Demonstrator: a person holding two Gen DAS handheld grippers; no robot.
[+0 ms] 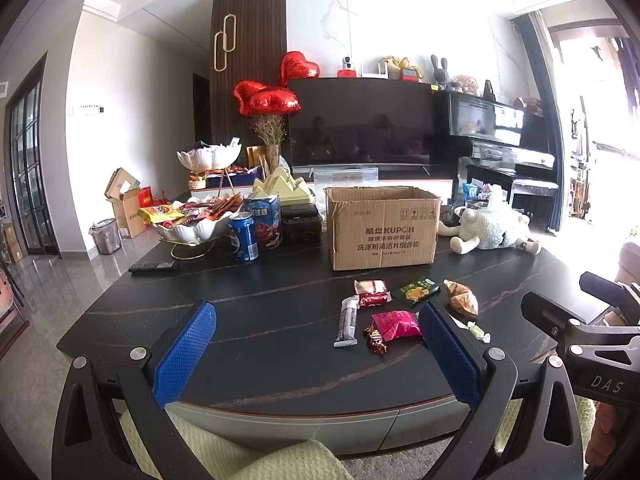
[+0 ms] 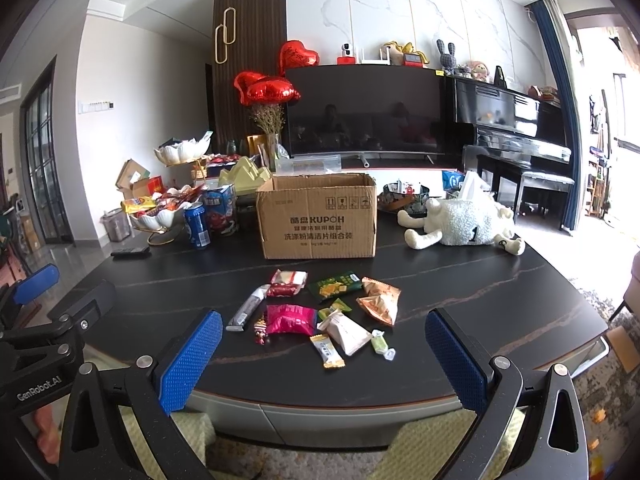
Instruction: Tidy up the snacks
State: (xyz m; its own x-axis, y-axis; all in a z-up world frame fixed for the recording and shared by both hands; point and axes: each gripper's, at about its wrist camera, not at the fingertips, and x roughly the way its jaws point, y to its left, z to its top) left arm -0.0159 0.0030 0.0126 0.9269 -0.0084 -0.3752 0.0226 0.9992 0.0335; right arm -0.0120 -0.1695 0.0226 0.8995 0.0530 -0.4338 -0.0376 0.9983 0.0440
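Several small snack packets lie loose on the black table (image 2: 480, 280) in front of an open cardboard box (image 2: 317, 218): a pink bag (image 2: 289, 319), a green bag (image 2: 335, 285), an orange bag (image 2: 380, 300), a white packet (image 2: 347, 331) and a grey bar (image 2: 248, 309). The box (image 1: 382, 228) and the pink bag (image 1: 396, 325) also show in the left wrist view. My left gripper (image 1: 316, 352) is open and empty near the table's front edge, left of the snacks. My right gripper (image 2: 324, 356) is open and empty, just short of the snacks.
At the back left stand a blue can (image 2: 197, 226), a white bowl of snacks (image 2: 160, 216) and a remote (image 2: 130, 251). A white plush sheep (image 2: 460, 226) lies at the back right. A TV (image 2: 364, 110) and piano (image 2: 516, 128) stand behind.
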